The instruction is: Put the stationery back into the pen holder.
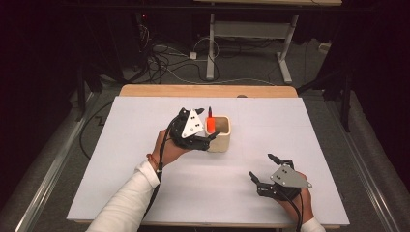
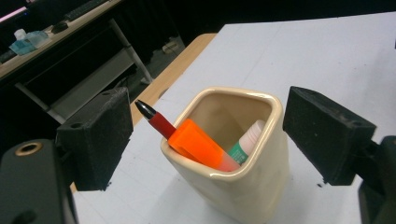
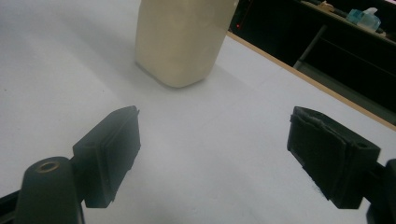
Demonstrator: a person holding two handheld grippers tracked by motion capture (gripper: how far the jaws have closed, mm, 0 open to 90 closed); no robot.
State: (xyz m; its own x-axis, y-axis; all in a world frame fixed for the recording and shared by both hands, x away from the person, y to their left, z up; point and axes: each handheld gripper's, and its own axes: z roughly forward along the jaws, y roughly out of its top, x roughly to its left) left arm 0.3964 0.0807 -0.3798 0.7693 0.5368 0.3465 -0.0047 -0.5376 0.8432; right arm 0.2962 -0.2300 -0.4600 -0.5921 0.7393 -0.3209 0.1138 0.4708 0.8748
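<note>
— High view: we see a white board [image 1: 203, 183] laid over a wooden table [image 1: 208, 90], whose bare edge shows along the far side. What stands on it?

— We count one cream holder [image 1: 220, 134], squarish with rounded corners, upright near the middle of the board. An orange marker [image 1: 211, 124] and a red pen [image 1: 210, 112] with a black tip lean at its left rim. From the left gripper view we also make out a white tube with a green band [image 2: 246, 142] inside it.

— And our grippers?

— Our left gripper [image 1: 207, 129] sits just beside the holder on its left, jaws spread wide and grasping nothing; in its own view the two black pads stand either side of the holder, apart from it. Our right gripper [image 1: 263, 168] rests low over the near right of the board, well apart from the holder, jaws likewise released, with bare white surface between the pads.

— The room beyond?

— We see a dark floor strewn with cables [image 1: 164, 60], the white legs of a second desk [image 1: 212, 43] behind the table, and black surroundings on both sides.
</note>
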